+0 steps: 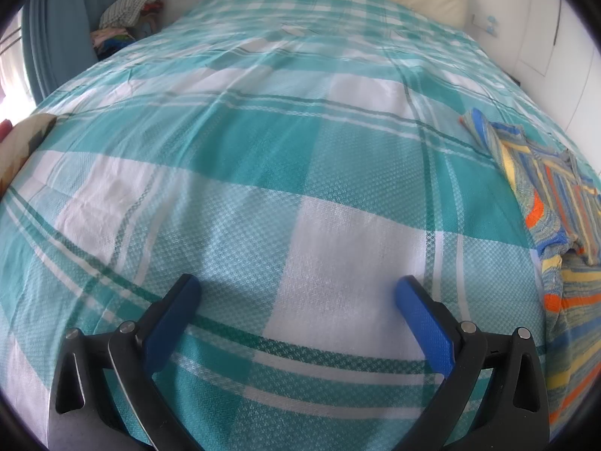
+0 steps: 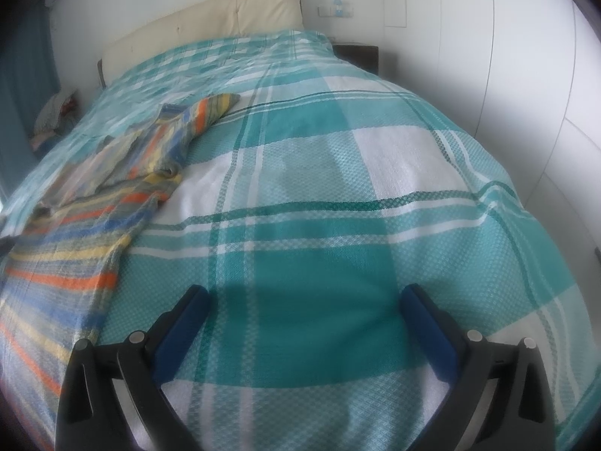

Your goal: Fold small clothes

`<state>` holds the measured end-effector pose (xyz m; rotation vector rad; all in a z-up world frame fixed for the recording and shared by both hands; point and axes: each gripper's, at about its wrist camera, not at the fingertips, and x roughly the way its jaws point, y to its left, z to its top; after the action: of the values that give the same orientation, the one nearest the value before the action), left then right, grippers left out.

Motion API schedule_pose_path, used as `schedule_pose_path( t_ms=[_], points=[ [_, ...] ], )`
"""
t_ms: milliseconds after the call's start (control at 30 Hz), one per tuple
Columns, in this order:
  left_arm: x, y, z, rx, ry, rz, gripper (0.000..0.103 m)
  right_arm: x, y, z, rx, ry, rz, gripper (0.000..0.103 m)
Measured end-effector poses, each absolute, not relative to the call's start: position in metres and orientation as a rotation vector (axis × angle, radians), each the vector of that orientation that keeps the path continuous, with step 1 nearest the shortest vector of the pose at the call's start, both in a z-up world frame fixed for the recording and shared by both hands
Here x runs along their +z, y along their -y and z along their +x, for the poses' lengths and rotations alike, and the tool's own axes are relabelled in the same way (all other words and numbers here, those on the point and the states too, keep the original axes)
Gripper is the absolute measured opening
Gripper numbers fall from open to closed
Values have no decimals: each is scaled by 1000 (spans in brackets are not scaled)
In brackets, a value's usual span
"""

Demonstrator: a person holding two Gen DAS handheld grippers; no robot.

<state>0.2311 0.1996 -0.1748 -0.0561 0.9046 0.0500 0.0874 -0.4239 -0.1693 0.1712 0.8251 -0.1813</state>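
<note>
Nearest you: left gripper (image 1: 296, 293), spread wide, holding nothing, above the bedspread (image 1: 263, 150). Right gripper (image 2: 306, 300), likewise wide and bare. Between the two, on the bedspread: your striped sweater (image 2: 112, 188), lying loosely, one sleeve stretched toward the headboard (image 2: 233, 15). Farther off, left of the bed: a heap of clothes (image 1: 127, 15) beside the blue curtain (image 1: 60, 18).

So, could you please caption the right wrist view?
Open right gripper above a checked bedspread, striped sweater lying left.
</note>
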Motion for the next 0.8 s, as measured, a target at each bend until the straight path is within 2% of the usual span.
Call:
schedule_pose_path(
  t_ms=[800],
  points=[
    [-175, -200, 231, 51, -906, -56, 103, -167, 428, 82, -161, -804, 202, 101]
  ],
)
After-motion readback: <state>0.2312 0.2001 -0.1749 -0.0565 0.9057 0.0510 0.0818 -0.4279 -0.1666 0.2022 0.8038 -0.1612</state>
